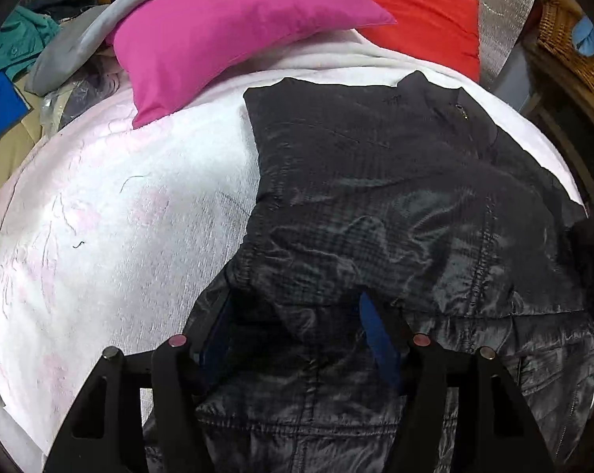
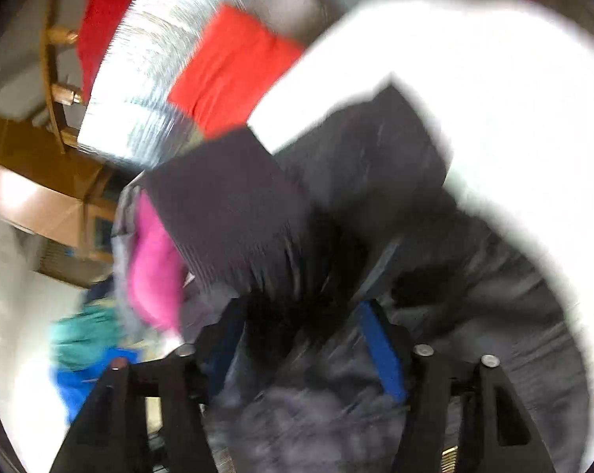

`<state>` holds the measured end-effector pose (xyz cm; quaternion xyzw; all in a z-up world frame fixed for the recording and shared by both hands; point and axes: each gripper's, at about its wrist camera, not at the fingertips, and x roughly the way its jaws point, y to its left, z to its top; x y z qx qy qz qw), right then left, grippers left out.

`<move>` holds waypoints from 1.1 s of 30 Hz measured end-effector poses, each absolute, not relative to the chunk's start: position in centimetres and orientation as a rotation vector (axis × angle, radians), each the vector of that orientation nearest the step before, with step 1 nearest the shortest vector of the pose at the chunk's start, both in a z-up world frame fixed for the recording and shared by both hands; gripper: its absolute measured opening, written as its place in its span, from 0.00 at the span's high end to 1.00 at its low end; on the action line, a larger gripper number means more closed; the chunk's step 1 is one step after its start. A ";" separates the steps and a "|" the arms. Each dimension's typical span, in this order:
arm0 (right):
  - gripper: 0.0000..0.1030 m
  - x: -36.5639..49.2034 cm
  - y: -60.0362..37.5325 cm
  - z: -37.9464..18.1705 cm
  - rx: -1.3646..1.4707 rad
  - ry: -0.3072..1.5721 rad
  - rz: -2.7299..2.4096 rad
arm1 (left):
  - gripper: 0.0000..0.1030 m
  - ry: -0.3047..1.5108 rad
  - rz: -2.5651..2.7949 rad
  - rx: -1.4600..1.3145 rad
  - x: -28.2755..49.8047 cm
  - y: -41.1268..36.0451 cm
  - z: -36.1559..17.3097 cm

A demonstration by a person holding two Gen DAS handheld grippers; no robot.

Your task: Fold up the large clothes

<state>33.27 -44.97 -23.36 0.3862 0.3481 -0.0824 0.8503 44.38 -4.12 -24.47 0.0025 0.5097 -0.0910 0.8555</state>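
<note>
A black jacket [image 1: 395, 205] lay on a white blanket [image 1: 112, 213]. The left gripper [image 1: 297, 327] and right gripper [image 2: 297, 327] both straddled jacket folds; whether either was gripping could not be told.

Glossy black jacket [image 1: 395, 205], white blanket [image 1: 119, 216], magenta pillow [image 1: 226, 39], perhaps red cushion [image 1: 423, 12]
</note>
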 end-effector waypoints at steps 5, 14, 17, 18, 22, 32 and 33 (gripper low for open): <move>0.28 34.6 -43.9 -23.1 0.748 0.744 -0.230 | 0.35 1.072 -0.197 0.015 44.4 -4.1 -24.7; 0.28 31.6 -50.4 -26.1 1.213 0.631 -0.135 | 0.35 1.022 -0.224 -0.018 43.8 -1.8 -22.8; 0.27 31.8 -50.5 -26.9 1.243 0.652 -0.105 | 0.35 0.984 -0.203 -0.004 43.4 -1.8 -22.2; 0.27 32.0 -50.4 -27.1 1.252 0.662 -0.084 | 0.35 0.973 -0.189 0.020 43.3 -2.1 -22.1; 0.27 31.8 -50.5 -26.8 1.252 0.619 -0.073 | 0.35 0.970 -0.175 0.098 43.0 -3.7 -22.7; 0.27 29.5 -53.1 -26.5 1.346 0.502 -0.019 | 0.35 0.967 -0.172 0.175 43.0 -6.0 -23.5; 0.27 29.5 -53.2 -26.4 1.327 0.509 -0.041 | 0.35 0.962 -0.167 0.189 42.7 -6.2 -23.5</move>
